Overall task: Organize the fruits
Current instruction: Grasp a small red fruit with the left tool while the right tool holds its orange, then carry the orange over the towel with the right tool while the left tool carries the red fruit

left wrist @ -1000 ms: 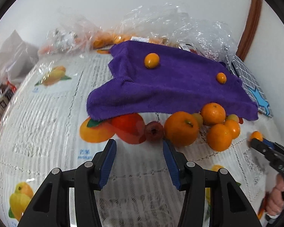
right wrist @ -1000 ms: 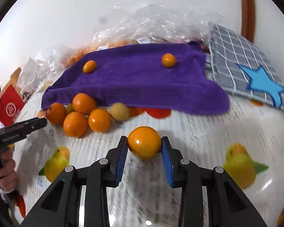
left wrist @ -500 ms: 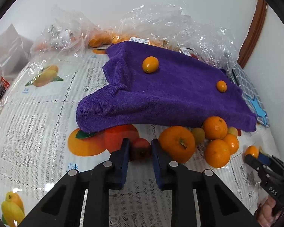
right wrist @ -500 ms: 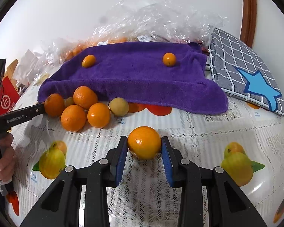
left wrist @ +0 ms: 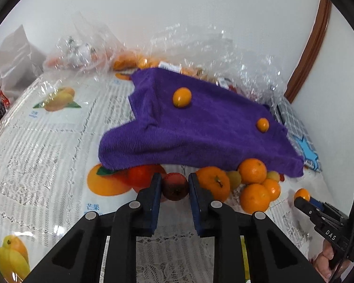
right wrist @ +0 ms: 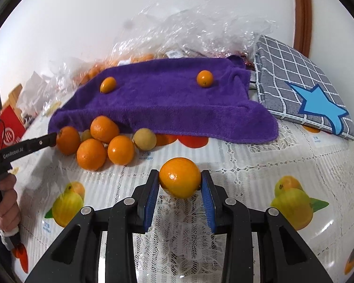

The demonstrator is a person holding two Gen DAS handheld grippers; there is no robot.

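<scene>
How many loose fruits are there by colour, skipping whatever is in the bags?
oranges: 5 (4 piled, 1 in right gripper)
small orange fruits on purple towel: 2
yellow-green fruits: 2
dark red fruit: 1 (in left gripper)
Total: 10

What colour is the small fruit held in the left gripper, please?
Dark red fruit, clearest in the left wrist view.

You are carrying two black plastic grippers. The left gripper [left wrist: 175,189] is showing blue pads [left wrist: 156,195] inside its fingers and round silver screws [left wrist: 134,204] on the arms. The right gripper [right wrist: 179,187] is looking the same, with blue pads [right wrist: 151,198] and silver screws [right wrist: 129,201]. White letters are standing on their sides, and a thin black cable is hanging beside your hand [right wrist: 7,202].
</scene>
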